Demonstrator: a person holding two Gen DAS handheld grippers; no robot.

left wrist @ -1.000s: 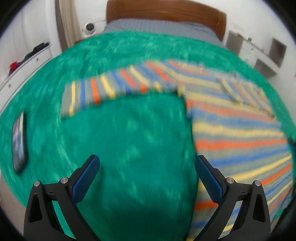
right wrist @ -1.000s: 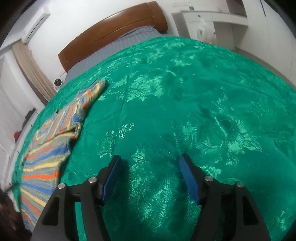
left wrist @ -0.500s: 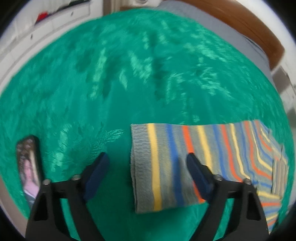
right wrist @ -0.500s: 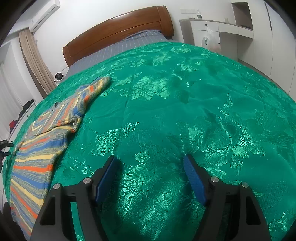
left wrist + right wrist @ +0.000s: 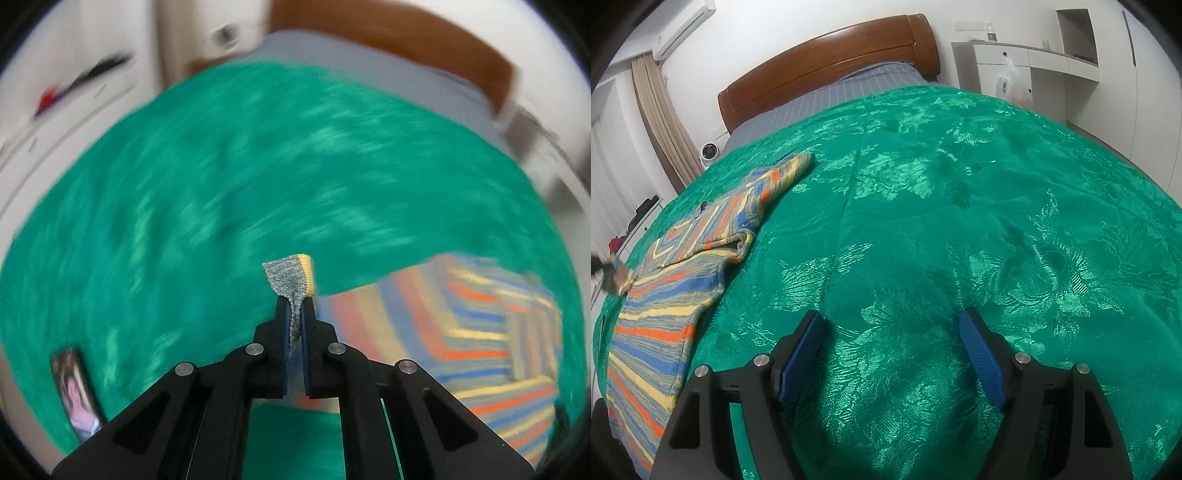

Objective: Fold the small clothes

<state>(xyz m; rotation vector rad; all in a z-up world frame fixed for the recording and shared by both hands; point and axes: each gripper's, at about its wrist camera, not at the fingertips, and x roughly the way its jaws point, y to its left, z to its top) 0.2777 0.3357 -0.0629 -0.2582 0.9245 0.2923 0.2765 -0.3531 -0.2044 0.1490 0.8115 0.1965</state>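
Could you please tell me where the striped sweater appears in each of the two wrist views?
Left wrist: the striped sweater fills the lower right; its grey cuff is pinched in the left gripper.
Right wrist: it lies at the left edge, far from the open right gripper.
Shared landmark: the wooden headboard.

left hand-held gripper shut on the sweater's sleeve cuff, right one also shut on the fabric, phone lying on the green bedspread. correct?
One error: the right hand-held gripper is open and holds nothing, over bare green bedspread, as the right wrist view shows. The rest stands: the left hand-held gripper is shut on the striped sweater's sleeve cuff, and the phone lies on the bedspread.
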